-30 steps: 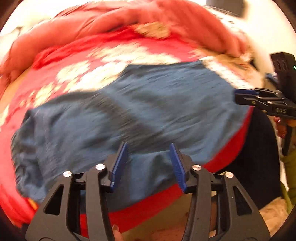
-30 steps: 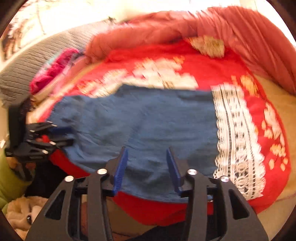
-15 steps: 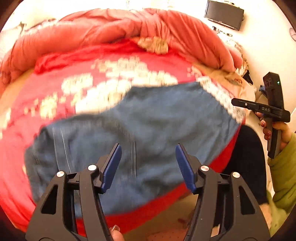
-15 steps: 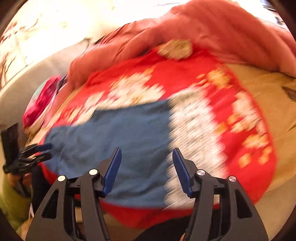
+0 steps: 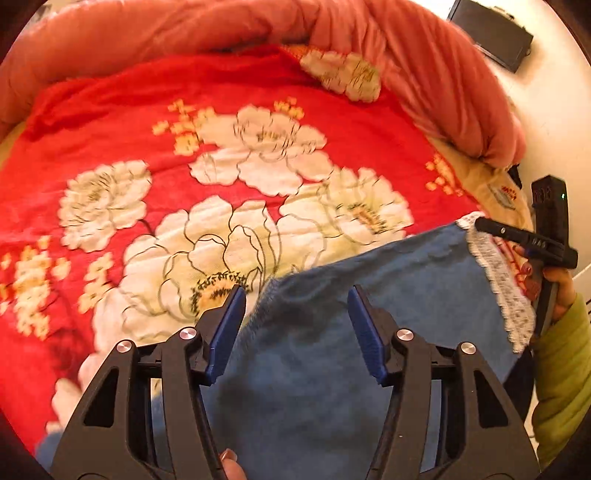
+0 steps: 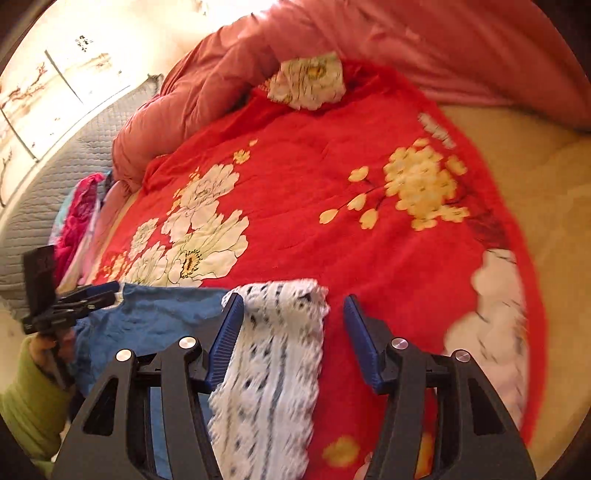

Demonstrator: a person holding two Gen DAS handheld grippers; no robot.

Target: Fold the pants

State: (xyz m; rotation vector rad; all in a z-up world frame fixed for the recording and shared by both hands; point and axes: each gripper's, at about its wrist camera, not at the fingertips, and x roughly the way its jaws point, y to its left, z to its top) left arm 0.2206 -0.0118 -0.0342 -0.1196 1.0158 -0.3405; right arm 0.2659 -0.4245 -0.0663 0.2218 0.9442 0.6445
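Blue denim pants lie flat on a red floral blanket near the bed's front edge. Their leg ends carry a white lace hem, also at the right in the left wrist view. My left gripper is open and empty, low over the upper edge of the blue fabric. My right gripper is open and empty, with the lace hem between its fingers. Each gripper shows in the other's view, the right one and the left one.
A rolled pink duvet borders the far side of the bed. A grey quilted headboard and bright pink clothes lie at the left in the right wrist view. A beige sheet shows at the right. A dark case sits beyond the bed.
Both grippers have moved forward and lower over the pants and opened wider. The left one now sits at the pants' upper edge, the right one over the lace hem.
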